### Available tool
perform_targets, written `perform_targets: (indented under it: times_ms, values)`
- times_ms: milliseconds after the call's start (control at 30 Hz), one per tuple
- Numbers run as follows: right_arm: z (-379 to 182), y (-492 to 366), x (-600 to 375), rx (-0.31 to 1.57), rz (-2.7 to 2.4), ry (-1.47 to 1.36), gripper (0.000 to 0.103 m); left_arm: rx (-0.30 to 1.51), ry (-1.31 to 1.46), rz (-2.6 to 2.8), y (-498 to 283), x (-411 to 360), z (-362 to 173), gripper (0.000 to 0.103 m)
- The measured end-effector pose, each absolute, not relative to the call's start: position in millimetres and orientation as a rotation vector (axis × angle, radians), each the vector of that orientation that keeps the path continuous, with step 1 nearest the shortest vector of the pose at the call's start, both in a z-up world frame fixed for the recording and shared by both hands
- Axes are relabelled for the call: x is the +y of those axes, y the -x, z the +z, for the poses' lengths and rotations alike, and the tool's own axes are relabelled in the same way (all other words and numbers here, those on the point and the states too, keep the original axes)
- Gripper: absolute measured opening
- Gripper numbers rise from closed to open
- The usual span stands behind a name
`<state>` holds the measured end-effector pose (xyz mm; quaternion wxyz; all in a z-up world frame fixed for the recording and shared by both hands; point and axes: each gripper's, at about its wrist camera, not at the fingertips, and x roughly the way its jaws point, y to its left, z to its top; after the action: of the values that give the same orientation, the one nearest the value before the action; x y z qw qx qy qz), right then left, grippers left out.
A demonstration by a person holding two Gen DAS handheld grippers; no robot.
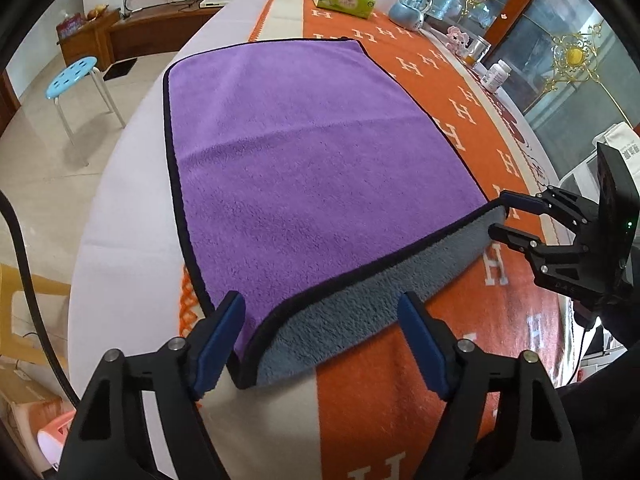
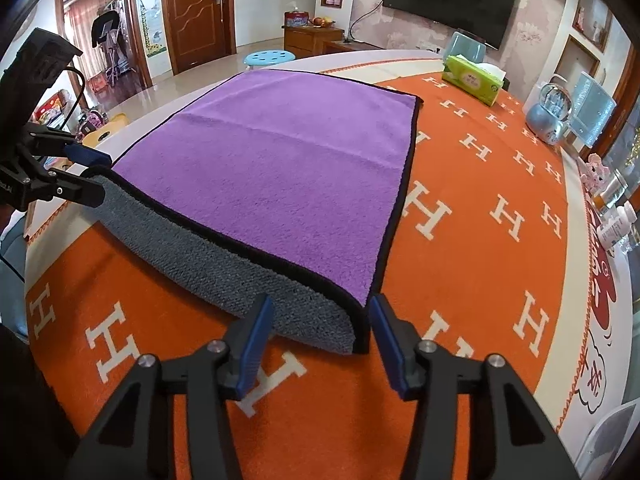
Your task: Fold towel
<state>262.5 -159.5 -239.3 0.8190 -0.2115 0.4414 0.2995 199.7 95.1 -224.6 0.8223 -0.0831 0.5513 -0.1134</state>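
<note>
The purple towel point(image 1: 320, 152) lies spread on the orange H-pattern tablecloth point(image 2: 480, 216), purple face up; its near edge is lifted off the cloth, showing the grey underside point(image 1: 360, 308). Step in hand, as judged: taking hold of the two near corners ahead of the first fold. The left gripper point(image 1: 320, 340) sits at the near left corner, fingers spread wide, the black-trimmed corner lying between them but not pinched. The right gripper point(image 2: 320, 336) is likewise spread, straddling the near right corner; in the left wrist view its fingers appear just above and below the raised edge, not visibly clamped. The next move likely calls for both to close on the hem, then lift and carry the near edge over to the far edge, keeping the corners level.
</note>
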Motion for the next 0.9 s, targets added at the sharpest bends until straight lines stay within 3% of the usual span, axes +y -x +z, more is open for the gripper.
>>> perform_targets:
  times_ms: [467,567,900]
  values:
    - [-236.7,-265.3,-170.0,0.952,0.627,0.44,0.013,1.208,0.212,-0.18,-189.4,97.5,-224.0,0.016]
    - [-236.1,-266.5,-171.9,0.96,0.632,0.432,0.009,1.209,0.21,-0.169,-189.9,97.9,-223.1,0.01]
    - [-234.0,-267.6,-171.4,0.97,0.66,0.429,0.004,1.185,0.186,-0.114,-189.5,96.1,-214.6,0.006]
